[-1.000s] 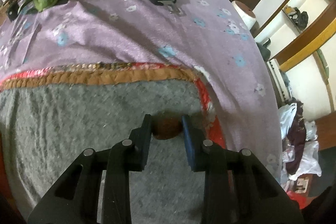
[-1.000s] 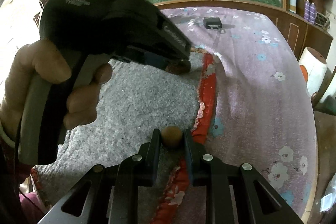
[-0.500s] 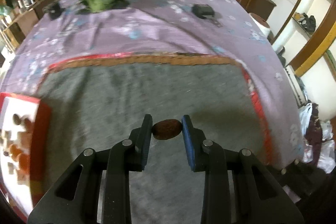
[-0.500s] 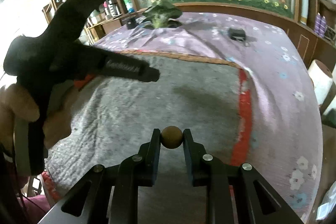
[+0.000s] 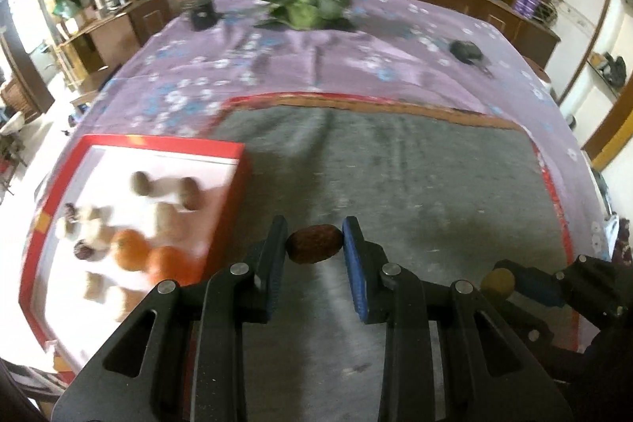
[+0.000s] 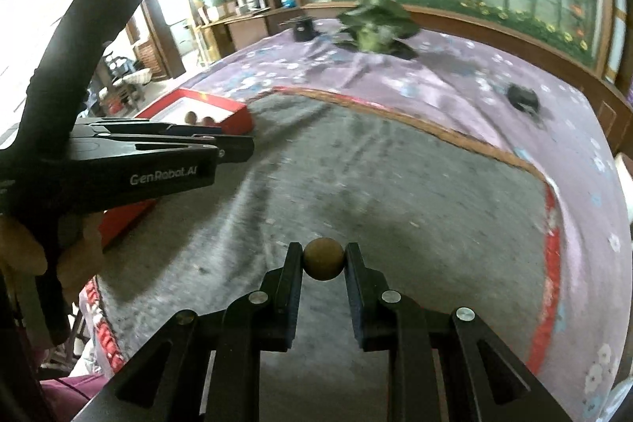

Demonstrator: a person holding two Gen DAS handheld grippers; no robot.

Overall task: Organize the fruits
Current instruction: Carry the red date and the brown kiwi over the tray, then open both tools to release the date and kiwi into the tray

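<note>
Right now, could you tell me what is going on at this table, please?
A person holds a two-finger tool in each hand, sorting fruit. The left tool is shut on a dark reddish-brown wrinkled fruit, and the right tool is shut on a small round tan fruit. Both hang above the grey mat. The red-rimmed white box to the left already holds oranges and several brown fruits.

Right gripper [image 6: 323, 265]: jaws closed on a round tan fruit [image 6: 323, 264], above the grey mat [image 6: 395, 192]. Left gripper [image 6: 233, 149]: left of the fruit, fingertips before the red box [image 6: 233, 115] at the mat's far-left edge.
</note>
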